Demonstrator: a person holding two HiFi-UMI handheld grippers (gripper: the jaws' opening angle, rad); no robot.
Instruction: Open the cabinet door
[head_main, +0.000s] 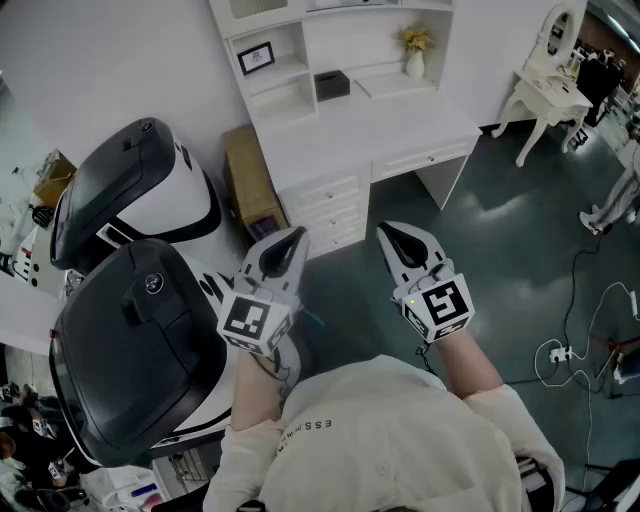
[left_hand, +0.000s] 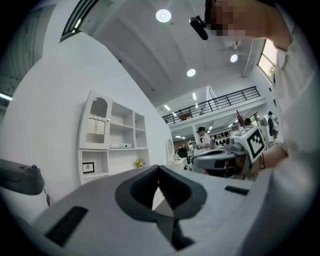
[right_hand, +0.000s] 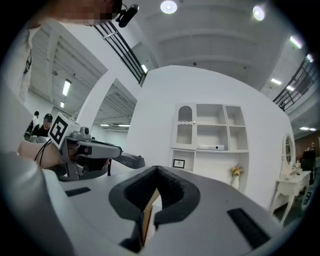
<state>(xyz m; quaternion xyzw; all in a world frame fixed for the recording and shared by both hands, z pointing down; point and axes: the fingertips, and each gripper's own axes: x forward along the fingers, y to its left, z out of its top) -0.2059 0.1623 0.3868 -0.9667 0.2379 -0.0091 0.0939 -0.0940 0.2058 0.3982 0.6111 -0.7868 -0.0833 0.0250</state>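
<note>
**A:** Where is the cabinet door (right_hand: 184, 126) at this moment?

**B:** It is the top left compartment of the white shelf unit (right_hand: 220, 149), directly above the open compartment with the small picture frame (right_hand: 179, 163). It is shut. Both grippers are well apart from it, with open floor between.

**A:** And how do the grippers stand?

**B:** The left gripper (head_main: 293, 238) and the right gripper (head_main: 392, 236) both point level toward the unit. On each one the fingers are together, and nothing is between them.

**A:** How will the door behave, in your opinion?

**B:** I judge it to be a light, stiff panel on hinges. It will swing in an arc, so the pull must follow this arc and not go straight back. A gentle pull should be enough. A hard one may shake the unit, and a vase with flowers (right_hand: 235, 175) stands on the desk part below.

**A:** Where is the good place to take hold?

**B:** At the knob, or at the free edge far from the hinges, where the least force is needed. From here the knob is too small to see clearly, and I cannot tell which side has the hinges. The painted surface is probably smooth and a little slippery, so a firm pinch is better than a hook. The upper part has an arched window with stripes behind it. It may be thin, so I would not press there.
</note>
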